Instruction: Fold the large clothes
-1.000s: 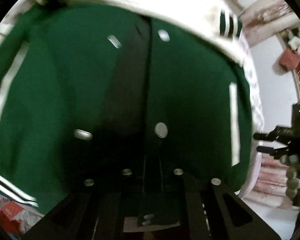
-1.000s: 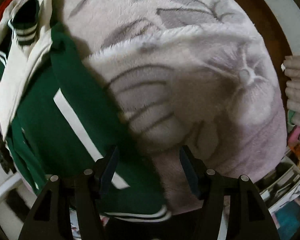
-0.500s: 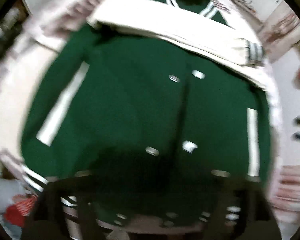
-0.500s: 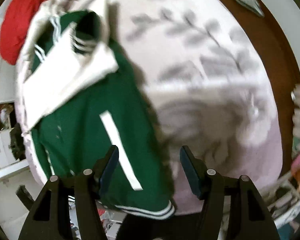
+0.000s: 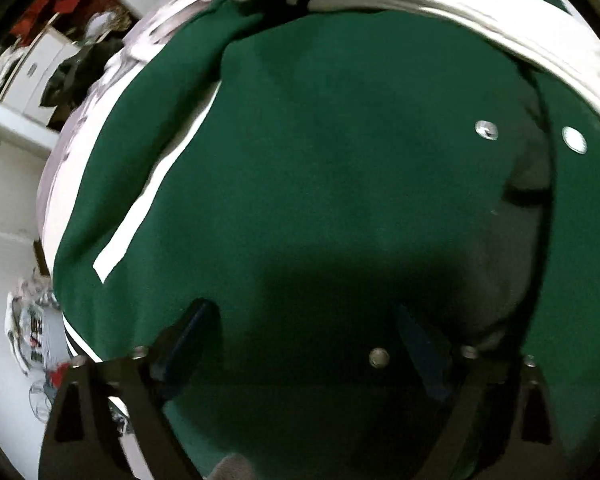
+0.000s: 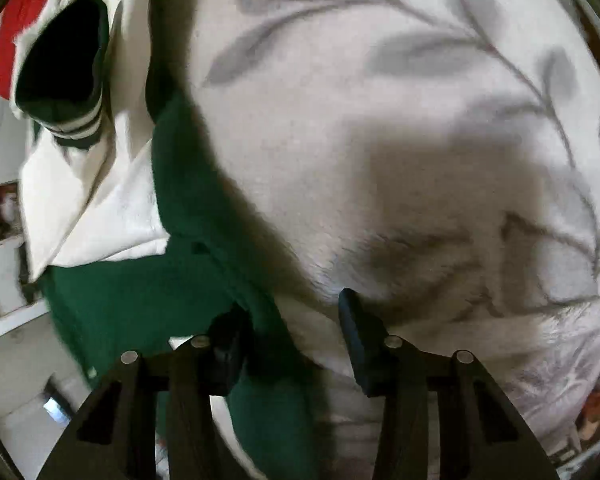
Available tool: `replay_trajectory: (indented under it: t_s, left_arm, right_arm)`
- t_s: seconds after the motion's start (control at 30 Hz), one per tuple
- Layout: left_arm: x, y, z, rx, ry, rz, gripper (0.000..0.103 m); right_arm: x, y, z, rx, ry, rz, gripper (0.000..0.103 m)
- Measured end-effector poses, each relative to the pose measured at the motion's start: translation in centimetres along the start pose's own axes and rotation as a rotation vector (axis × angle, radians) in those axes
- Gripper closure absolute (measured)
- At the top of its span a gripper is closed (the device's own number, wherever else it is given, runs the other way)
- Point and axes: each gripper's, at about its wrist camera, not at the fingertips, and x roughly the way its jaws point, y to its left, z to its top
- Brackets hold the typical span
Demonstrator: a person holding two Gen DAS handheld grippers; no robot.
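Jaws blurred, straddling jacket [image 6: 204, 208] edge.

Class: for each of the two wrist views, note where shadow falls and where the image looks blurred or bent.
Left wrist: dark shadow pools on the green jacket near the left gripper; fisheye bends the edges. Right wrist: grey shadow lies on the leaf-print blanket; the white sleeve is smeared.

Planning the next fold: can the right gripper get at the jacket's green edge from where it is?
Probably yes. The right gripper, whose jaws have just been closing, already straddles the green jacket edge on the blanket, with nothing blocking it.
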Motion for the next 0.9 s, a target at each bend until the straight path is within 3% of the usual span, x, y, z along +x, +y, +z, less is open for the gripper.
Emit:
replay_trajectory:
  t_s: [0.07,0.13,0.3,0.37,0.5,0.53,0.57,0.6,0.7,0.77,0.8,0.87,0.9]
  left_arm:
    - [0.0,0.1,0.3,-0.011,-0.011,0.009,0.0]
    - [0.1,0.1,0.6,-0.027,-0.019,0.009,0.0]
    - [0.7,1.0,0.8,-0.134,-0.052,-0.035,0.0]
    - [0.7,1.7,1.0,-0.169,-0.023,-0.06,0.0]
    - [-1.2,3.1,0.8,-0.228,0.009,-0.061,0.0]
    - [-1.9,3.4,0.5,-0.237,0.007,-0.076,0.0]
    - [-2.7,3.6,0.1,-0.245,0.003,-0.097,0.0]
    - [-3.4,3.6,-0.4,-0.243,0.002,-0.124,0.0]
    - [-4.4,3.0,-1.7,-0.223,0.033,-0.229,0.0]
    - [-3.7,1.8,-2.3,-0.201,0.075,-0.319,0.0]
    - [-2.8,0.8,-2.7,-0.184,0.11,-0.369,0.0]
    - [-1.8,-0.5,-3.0,-0.151,0.127,-0.376,0.001]
    - [-1.7,-1.0,-3.0,-0.132,0.099,-0.383,0.026]
  right_arm:
    - [-0.9,0.9,0.7,-0.043,0.045,-0.013,0.053]
    - [-2.9,1.8,1.5,-0.089,0.034,0.008,0.052]
    - [-9.4,4.6,4.5,-0.165,-0.092,0.254,0.046]
    - [-9.5,6.1,6.5,-0.174,-0.092,0.318,0.042]
    - [-5.9,8.4,10.6,-0.193,-0.06,0.305,0.042]
    - [-4.5,8.9,11.2,-0.191,-0.051,0.297,0.045]
    - [-4.1,8.8,11.5,-0.187,-0.064,0.284,0.079]
    - [-3.7,8.6,11.5,-0.182,-0.079,0.24,0.098]
    - [-3.7,6.0,12.1,-0.106,-0.15,0.106,0.099]
    - [-3.7,4.6,12.0,-0.099,-0.139,0.047,0.099]
    - [-3.3,3.7,12.1,-0.089,-0.103,0.093,0.099]
    - [-3.1,2.3,11.4,-0.052,-0.025,0.222,0.097]
    - [-3.5,1.8,10.9,-0.061,-0.028,0.225,0.09]
